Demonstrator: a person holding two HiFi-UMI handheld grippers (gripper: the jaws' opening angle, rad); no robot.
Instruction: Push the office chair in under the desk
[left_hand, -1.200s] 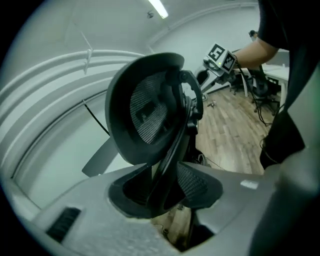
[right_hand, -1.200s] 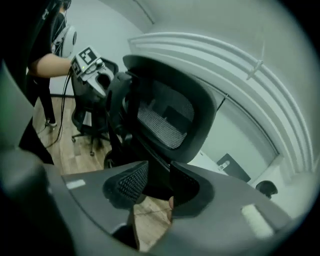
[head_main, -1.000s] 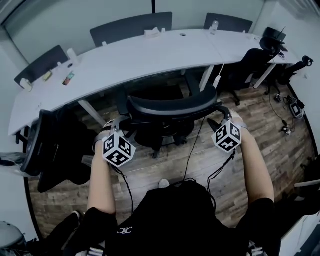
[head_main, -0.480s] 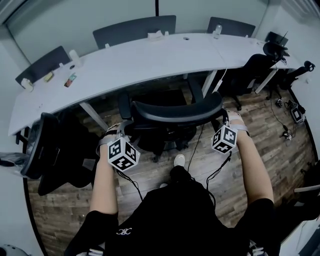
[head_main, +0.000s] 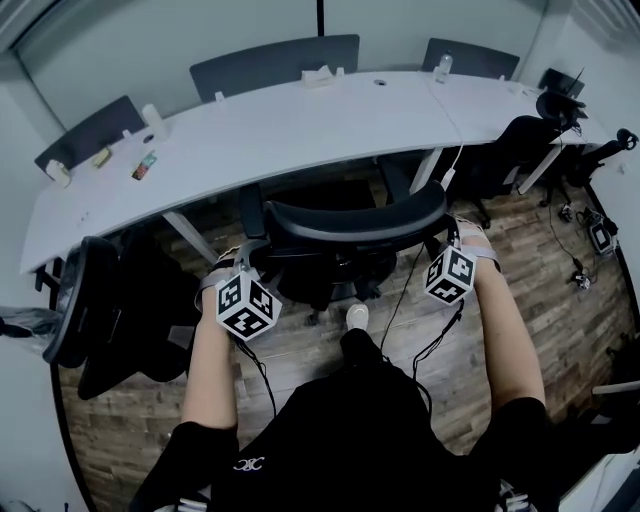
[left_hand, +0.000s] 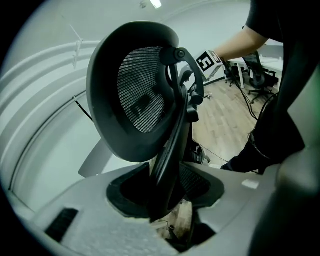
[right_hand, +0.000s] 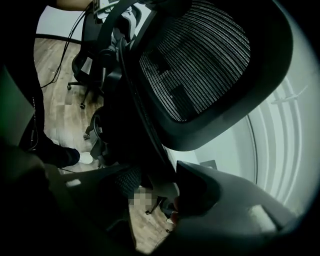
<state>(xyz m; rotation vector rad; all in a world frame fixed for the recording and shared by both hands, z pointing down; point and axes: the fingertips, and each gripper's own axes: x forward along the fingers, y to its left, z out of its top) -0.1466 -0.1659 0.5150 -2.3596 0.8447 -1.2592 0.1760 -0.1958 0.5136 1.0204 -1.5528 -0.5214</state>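
Your left gripper (head_main: 240, 258) is pinching the left edge of the office chair (head_main: 345, 225) backrest; in the left gripper view its jaws are pressed on the dark frame bar (left_hand: 167, 165) between them. Your right gripper (head_main: 446, 238) clamps the right edge of the same backrest, and the right gripper view shows its jaws tight on the frame (right_hand: 155, 170). The chair stands on the wooden floor (head_main: 330, 345), directly before the long white desk (head_main: 290, 125). Its seat reaches partly under the desk edge, while the backrest is outside, on your side. Your shoe (head_main: 357, 318) is just behind the chair base.
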